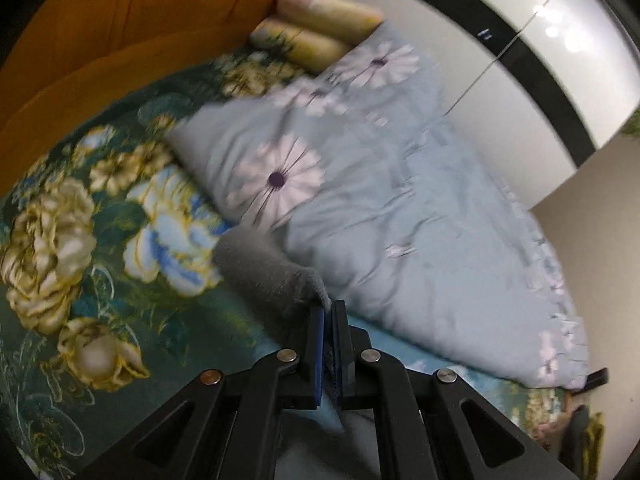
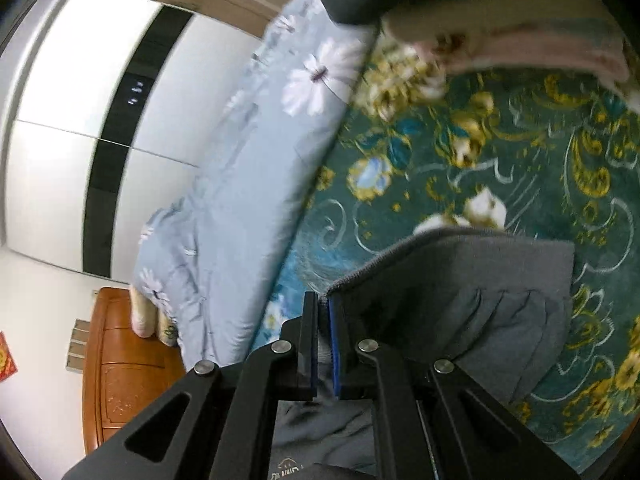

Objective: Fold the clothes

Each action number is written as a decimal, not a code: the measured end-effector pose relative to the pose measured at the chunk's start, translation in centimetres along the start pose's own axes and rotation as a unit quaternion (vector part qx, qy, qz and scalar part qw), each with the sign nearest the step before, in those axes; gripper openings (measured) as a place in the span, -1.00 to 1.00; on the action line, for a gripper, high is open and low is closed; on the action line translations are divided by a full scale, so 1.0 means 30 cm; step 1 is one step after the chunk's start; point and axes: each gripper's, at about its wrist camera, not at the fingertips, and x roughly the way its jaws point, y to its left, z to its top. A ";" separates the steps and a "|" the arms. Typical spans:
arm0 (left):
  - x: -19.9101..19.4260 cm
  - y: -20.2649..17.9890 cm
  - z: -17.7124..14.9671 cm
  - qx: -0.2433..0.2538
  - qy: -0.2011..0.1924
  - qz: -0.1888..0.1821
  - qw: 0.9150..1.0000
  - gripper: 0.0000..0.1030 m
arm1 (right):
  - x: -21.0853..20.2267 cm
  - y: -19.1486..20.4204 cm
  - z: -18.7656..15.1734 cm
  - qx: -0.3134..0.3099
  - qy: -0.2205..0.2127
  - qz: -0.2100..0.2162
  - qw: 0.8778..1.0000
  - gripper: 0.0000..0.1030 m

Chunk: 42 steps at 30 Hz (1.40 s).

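Floral green bedspread (image 2: 460, 168) – blue duvet (image 1: 380, 208), grey garment (image 2: 480, 280)

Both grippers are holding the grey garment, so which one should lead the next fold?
Probably right. The right hand-held gripper pinches the grey garment's ribbed edge beside a flat panel; the left hand-held gripper holds only a narrow bunched part.

Both pictures are blurry and bend round at the edges. The white wardrobe (image 1: 560, 40) shines with bright glare spots. The corners are black.

Quilt (image 1: 400, 208) blocks one side; floral bedspread (image 2: 480, 168) lies open.
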 end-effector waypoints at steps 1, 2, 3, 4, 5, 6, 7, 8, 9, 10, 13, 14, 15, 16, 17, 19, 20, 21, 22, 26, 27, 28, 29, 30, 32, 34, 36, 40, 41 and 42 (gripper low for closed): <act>0.035 0.008 -0.003 -0.003 0.009 0.005 1.000 -0.93 | 0.021 0.000 0.004 -0.001 0.004 -0.006 1.000 -0.92; 0.055 0.013 -0.008 -0.002 0.014 0.011 1.000 -0.93 | 0.041 0.001 0.011 -0.002 0.006 -0.012 1.000 -0.92; 0.076 0.015 -0.013 -0.001 0.017 0.017 1.000 -0.93 | 0.061 0.001 0.018 -0.004 0.007 -0.020 1.000 -0.92; 0.097 0.017 -0.018 0.001 0.021 0.023 1.000 -0.93 | 0.079 -0.003 0.023 -0.006 0.010 -0.025 1.000 -0.92; 0.117 0.021 -0.023 0.000 0.024 0.029 0.999 -0.93 | 0.094 -0.009 0.026 -0.008 0.017 -0.030 0.999 -0.92; 0.138 0.028 -0.026 -0.003 0.028 0.034 0.999 -0.93 | 0.110 -0.015 0.029 -0.010 0.023 -0.034 0.999 -0.92; 0.162 0.037 -0.031 -0.005 0.032 0.039 0.999 -0.93 | 0.125 -0.021 0.033 -0.012 0.029 -0.039 0.999 -0.92; 0.187 0.046 -0.037 -0.006 0.037 0.045 0.998 -0.93 | 0.141 -0.027 0.036 -0.014 0.035 -0.044 0.998 -0.91; 0.208 0.053 -0.043 -0.005 0.042 0.054 0.998 -0.93 | 0.156 -0.033 0.039 -0.016 0.041 -0.048 0.998 -0.88; 0.230 0.060 -0.049 -0.004 0.047 0.063 0.997 -0.93 | 0.171 -0.039 0.043 -0.018 0.047 -0.053 0.997 -0.85; 0.275 0.077 -0.067 -0.007 0.059 0.081 0.995 -0.93 | 0.203 -0.067 0.039 -0.014 0.065 -0.059 0.996 -0.18; 0.286 0.078 -0.071 -0.008 0.062 0.086 0.994 -0.93 | 0.208 -0.083 0.032 -0.007 0.070 -0.057 0.996 0.09; 0.294 0.073 -0.073 -0.008 0.064 0.089 0.994 -0.92 | 0.213 -0.100 0.024 0.000 0.075 -0.055 0.996 0.09; 0.302 0.069 -0.075 -0.007 0.066 0.093 0.993 -0.92 | 0.225 -0.112 0.017 0.004 0.082 -0.055 0.995 0.10; 0.311 0.064 -0.078 -0.007 0.067 0.096 0.993 -0.92 | 0.241 -0.123 0.009 0.007 0.090 -0.055 0.994 0.10; 0.327 0.056 -0.082 -0.007 0.071 0.103 0.992 -0.92 | 0.275 -0.143 -0.001 0.015 0.101 -0.059 0.993 0.10; 0.335 0.051 -0.085 -0.007 0.073 0.107 0.992 -0.92 | 0.291 -0.152 0.003 0.024 0.098 -0.060 0.993 0.10; 0.344 0.047 -0.087 -0.007 0.074 0.110 0.991 -0.92 | 0.302 -0.157 0.011 0.034 0.094 -0.055 0.994 0.05; 0.348 0.039 -0.086 -0.006 0.075 0.113 0.991 -0.92 | 0.310 -0.158 0.020 0.043 0.089 -0.046 0.994 -0.35; 0.321 -0.009 -0.054 0.000 0.057 0.114 0.992 -0.93 | 0.329 -0.112 0.069 0.045 0.084 -0.017 0.995 -0.76; 0.305 -0.025 -0.041 0.005 0.046 0.117 0.992 -0.93 | 0.322 -0.082 0.094 0.035 0.080 -0.010 0.996 -0.77; 0.289 -0.042 -0.028 0.011 0.036 0.121 0.992 -0.93 | 0.310 -0.048 0.125 0.025 0.072 -0.003 0.997 -0.78; 0.272 -0.060 -0.013 0.017 0.025 0.126 0.992 -0.93 | 0.299 -0.014 0.156 0.014 0.064 0.004 0.998 -0.78; 0.259 -0.080 0.007 0.024 0.015 0.131 0.991 -0.93 | 0.287 0.016 0.190 0.006 0.055 0.010 0.998 -0.79; 0.263 -0.124 0.057 0.038 0.006 0.141 0.989 -0.93 | 0.292 0.067 0.267 -0.004 0.039 0.016 0.999 -0.79; 0.309 -0.160 0.101 0.040 0.008 0.147 0.988 -0.93 | 0.337 0.100 0.353 -0.005 0.029 0.007 1.000 -0.79; 0.380 -0.197 0.137 0.037 0.017 0.151 0.988 -0.93 | 0.411 0.106 0.426 0.008 0.028 -0.010 1.000 -0.79; 0.534 -0.264 0.168 0.042 0.054 0.161 0.984 -0.93 | 0.550 0.080 0.487 0.043 0.037 -0.053 0.997 -0.79; 0.563 -0.276 0.176 0.048 0.068 0.157 0.984 -0.88 | 0.569 0.073 0.487 0.047 0.039 -0.062 0.996 -0.79; 0.580 -0.284 0.184 0.051 0.080 0.147 0.985 -0.88 | 0.580 0.067 0.484 0.048 0.040 -0.070 0.996 -0.78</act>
